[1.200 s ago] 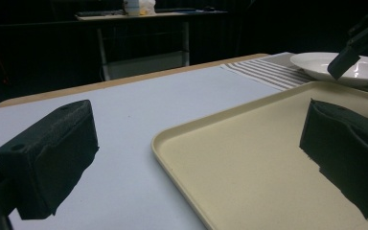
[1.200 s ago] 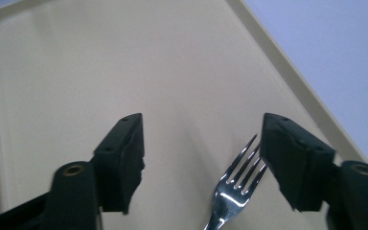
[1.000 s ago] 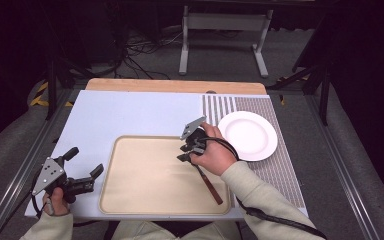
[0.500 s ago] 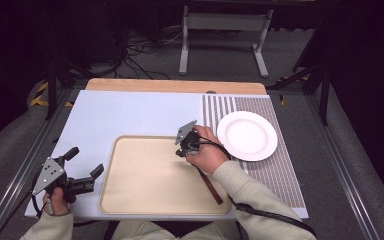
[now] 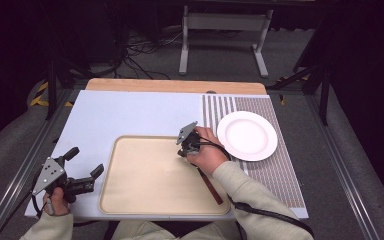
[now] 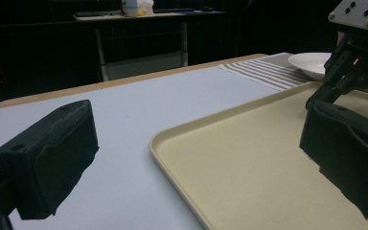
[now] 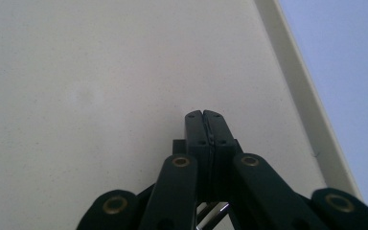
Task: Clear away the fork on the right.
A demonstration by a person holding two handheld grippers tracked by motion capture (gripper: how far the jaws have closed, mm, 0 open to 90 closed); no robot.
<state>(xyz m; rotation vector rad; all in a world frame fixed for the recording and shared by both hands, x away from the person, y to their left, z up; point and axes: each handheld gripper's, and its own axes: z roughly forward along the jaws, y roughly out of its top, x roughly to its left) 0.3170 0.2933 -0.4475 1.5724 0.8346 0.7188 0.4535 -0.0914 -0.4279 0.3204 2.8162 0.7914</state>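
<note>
Right gripper (image 5: 183, 148), jaws pressed together on nothing, points down at the bare tray (image 5: 145, 200); left gripper (image 5: 82, 167), jaws spread, rests left of it. The plate (image 5: 246, 135) lies far right, empty; apparently nothing is yet loaded.

I see the table (image 5: 130, 112) mid-frame carrying a beige tray (image 5: 150, 175), striped mat (image 5: 275, 165) and white plate (image 5: 247, 135) at right.
</note>
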